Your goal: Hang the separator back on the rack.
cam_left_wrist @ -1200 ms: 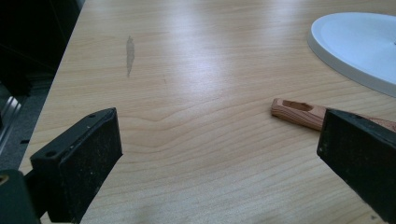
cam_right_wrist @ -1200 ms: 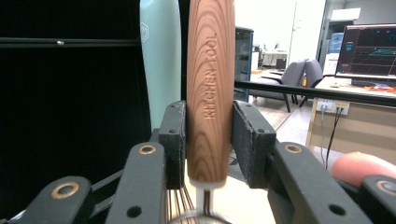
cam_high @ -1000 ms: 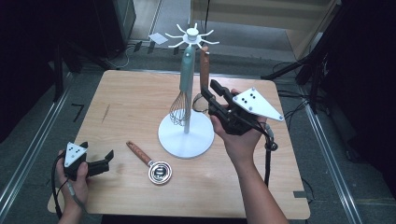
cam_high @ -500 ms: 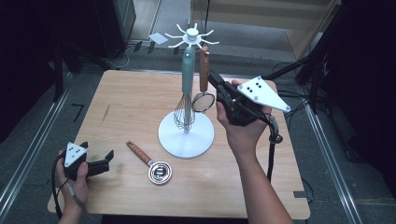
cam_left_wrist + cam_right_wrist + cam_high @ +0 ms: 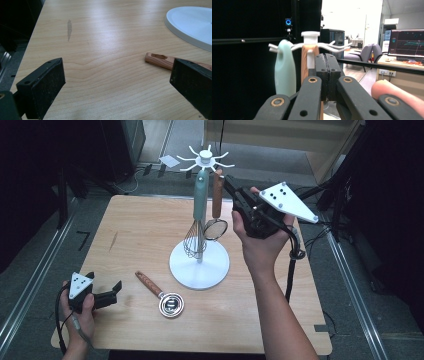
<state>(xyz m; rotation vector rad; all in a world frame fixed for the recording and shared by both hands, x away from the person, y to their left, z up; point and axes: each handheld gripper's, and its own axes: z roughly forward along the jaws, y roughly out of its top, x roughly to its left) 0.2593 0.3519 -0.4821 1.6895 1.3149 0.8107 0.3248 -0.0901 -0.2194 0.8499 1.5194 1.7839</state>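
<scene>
A white hook stand (image 5: 199,270) stands mid-table. From its hooks hang a whisk with a mint handle (image 5: 200,195) and a wooden-handled utensil (image 5: 217,195) with a round metal head. My right gripper (image 5: 230,185) is raised just right of the wooden handle, near its top. In the right gripper view its jaws (image 5: 327,65) are shut pad to pad, with the wooden handle (image 5: 306,60) and the mint handle (image 5: 284,72) behind them. A second wooden-handled metal scoop (image 5: 161,295) lies on the table. My left gripper (image 5: 104,295) rests open at the front left, and the scoop's handle tip (image 5: 160,58) lies ahead between its jaws.
The wooden table (image 5: 140,235) has dark floor and metal rails along both sides. The stand's white base (image 5: 192,25) lies ahead of the left gripper to the right. A cable hangs from the right gripper (image 5: 292,270) over the table's right part.
The right hand has risen beside the stand, bringing its gripper from the hanging utensil's lower part up near the top of the handle. The left hand has stayed put.
</scene>
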